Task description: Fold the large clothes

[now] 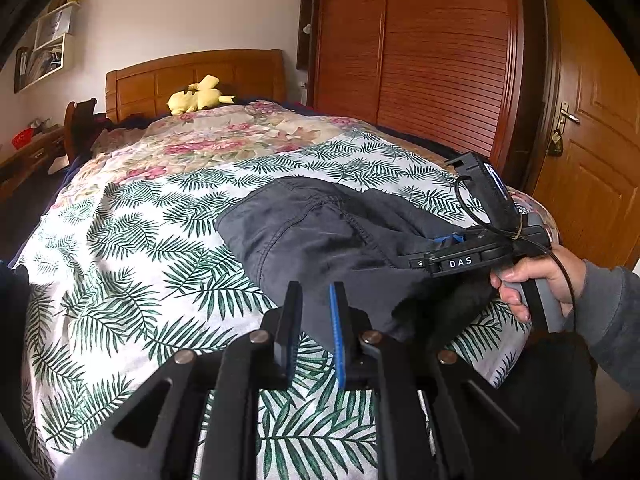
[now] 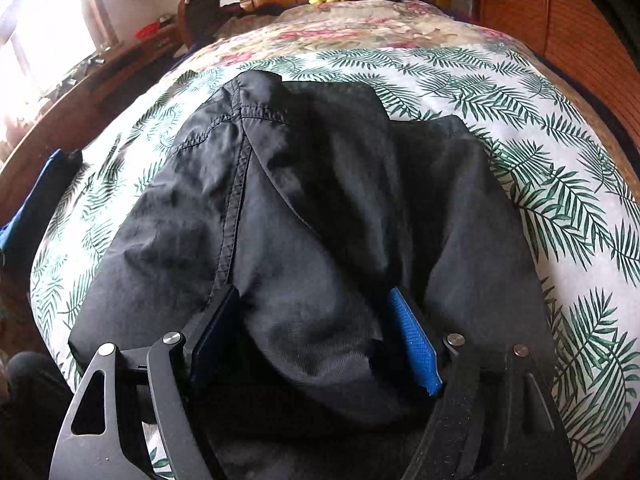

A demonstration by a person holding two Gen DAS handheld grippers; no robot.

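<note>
Garment [image 2: 304,216] sits between the fingers of the right gripper [image 2: 316,332], jaws spread wide over a bunched fold, pads apparently not pressing it. Left gripper [image 1: 316,320] hovers over the garment's near edge, jaws nearly closed with a slim gap, nothing visibly pinched. A hand [image 1: 532,280] holds the right gripper's grip at the garment's right side. Fabric looks thin, soft, limp, maybe slick nylon, so light but prone to slipping; best taken at a stitched seam or hem edge. Look: dark navy-black, wrinkled, topstitched seams, already bundled in layers. It lies on the palm-leaf bedsheet [image 1: 160,240] near the bed's foot; yellow plush toy [image 1: 198,96] by the headboard.
</note>
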